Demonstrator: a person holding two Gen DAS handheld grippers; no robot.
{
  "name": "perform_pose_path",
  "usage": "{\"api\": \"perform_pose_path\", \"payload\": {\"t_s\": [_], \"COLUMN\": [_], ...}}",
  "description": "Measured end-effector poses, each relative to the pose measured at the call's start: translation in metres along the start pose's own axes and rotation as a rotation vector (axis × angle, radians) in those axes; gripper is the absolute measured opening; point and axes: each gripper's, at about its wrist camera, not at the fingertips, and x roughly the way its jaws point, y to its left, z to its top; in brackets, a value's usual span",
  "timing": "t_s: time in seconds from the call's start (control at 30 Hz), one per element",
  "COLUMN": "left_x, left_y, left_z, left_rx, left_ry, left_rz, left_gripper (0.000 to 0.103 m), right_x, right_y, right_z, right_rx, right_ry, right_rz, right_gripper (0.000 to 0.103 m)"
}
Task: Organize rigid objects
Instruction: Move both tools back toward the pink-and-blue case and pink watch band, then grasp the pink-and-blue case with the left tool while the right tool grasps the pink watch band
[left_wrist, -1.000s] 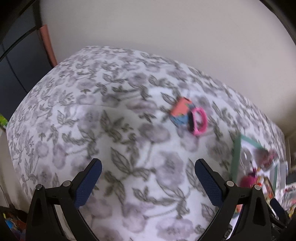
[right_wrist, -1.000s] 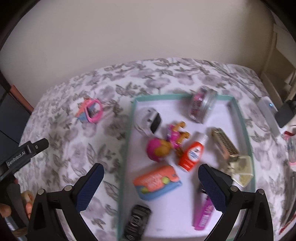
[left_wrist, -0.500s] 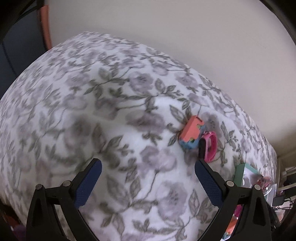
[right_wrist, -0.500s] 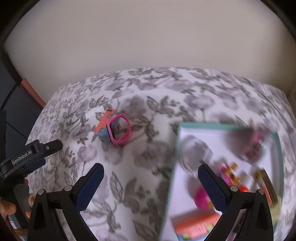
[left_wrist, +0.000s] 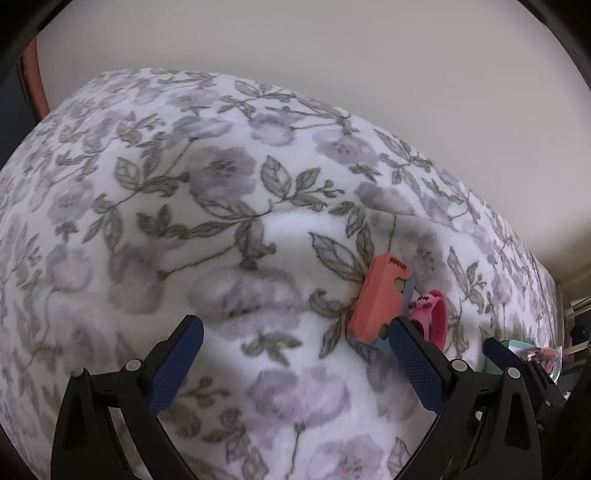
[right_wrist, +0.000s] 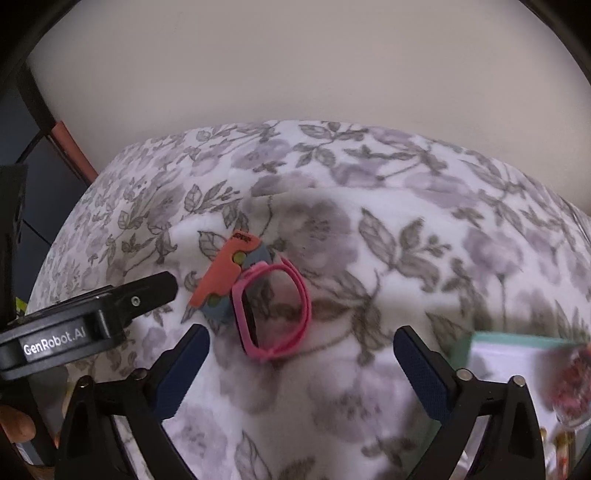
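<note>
1. Left gripper (left_wrist: 295, 354): spread wide and holding nothing, it hovers low over the floral bed (left_wrist: 221, 184). Its right finger (left_wrist: 417, 365) sits just beside the block (left_wrist: 380, 299), which lies at about two o'clock from the gripper's middle. From the other camera the same gripper shows as a black bar (right_wrist: 92, 317) at nine o'clock, with its tip near the block (right_wrist: 221, 280).

2. Block and band: the orange and blue block lies on the bed, and the pink band (right_wrist: 273, 314) stands on edge against its right side, touching it. Both are still loose on the cover, outside the tray.

3. Right gripper (right_wrist: 301, 365): also wide and empty, it is aimed along the bed with the band at about eleven o'clock, just ahead of the gap between its fingers. It looks pitched downward towards the cover.

4. Tray (right_wrist: 517, 338): its teal rim shows at four o'clock in the right view, well apart from the pair. The things inside are too blurred to name.

5. Step in hand, as I judge it: the reach for the last strays. Next, the right gripper should come forward so its fingers straddle the band, close on it, and lift without dragging the block. The left could take the block once shifted right to centre it.
</note>
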Motion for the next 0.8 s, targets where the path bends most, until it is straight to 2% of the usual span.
{"api": "perform_pose_path", "payload": {"t_s": [0.13, 0.27, 0.37, 0.53, 0.73, 0.8], "left_x": [0.005, 0.010, 0.011, 0.016, 0.022, 0.024], "left_y": [-0.004, -0.016, -0.025, -0.038, -0.046, -0.050], "left_z": [0.005, 0.006, 0.004, 0.002, -0.001, -0.001], "left_rx": [0.020, 0.057, 0.090, 0.130, 0.150, 0.158], "left_ry": [-0.008, 0.002, 0.004, 0.010, 0.020, 0.021], "left_rz": [-0.048, -0.065, -0.079, -0.089, -0.100, -0.094], "left_gripper": [0.100, 0.099, 0.089, 0.087, 0.087, 0.083], "right_x": [0.008, 0.014, 0.017, 0.015, 0.010, 0.008], "right_y": [0.001, 0.000, 0.003, 0.003, -0.002, -0.007], "right_z": [0.005, 0.007, 0.006, 0.005, 0.004, 0.004], "right_rx": [-0.002, 0.009, 0.005, 0.023, 0.038, 0.045], "right_ry": [0.003, 0.007, 0.015, 0.008, 0.004, 0.001], "right_rz": [0.008, 0.014, 0.018, 0.055, 0.063, 0.050], "right_gripper": [0.088, 0.084, 0.076, 0.054, 0.052, 0.052]}}
